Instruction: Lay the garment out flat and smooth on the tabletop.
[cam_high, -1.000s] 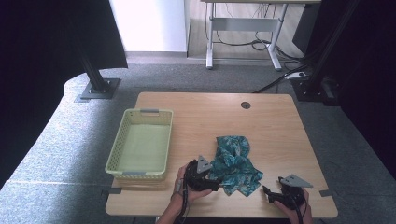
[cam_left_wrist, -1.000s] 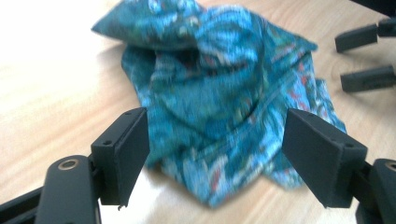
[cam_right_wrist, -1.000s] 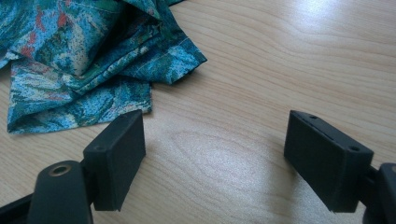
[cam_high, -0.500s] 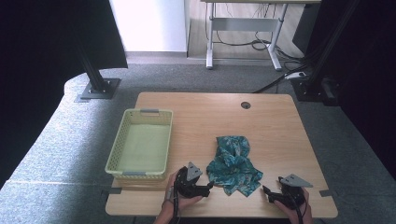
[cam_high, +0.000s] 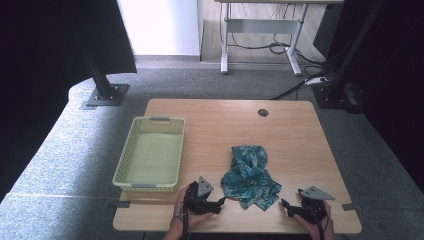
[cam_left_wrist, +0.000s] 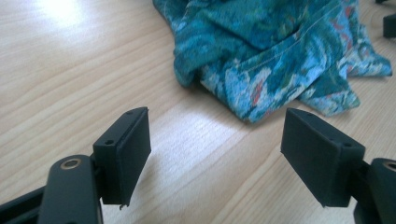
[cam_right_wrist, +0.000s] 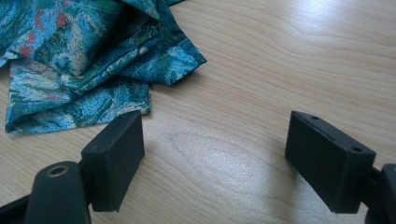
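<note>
Fingers of both grippers spread wide, nothing held. Left gripper rests near table's front edge; cloth lies crumpled just beside it at 1 o'clock, long axis running 12 to 6. Right gripper sits at cloth's 4 o'clock, slightly farther. Basket at 9. No writing legible.

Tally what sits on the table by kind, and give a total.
Crumpled teal patterned cloth: 1
Pale green basket: 1
Hand-held claws: 2, the left claw and the right claw, both open
Total: 4
</note>
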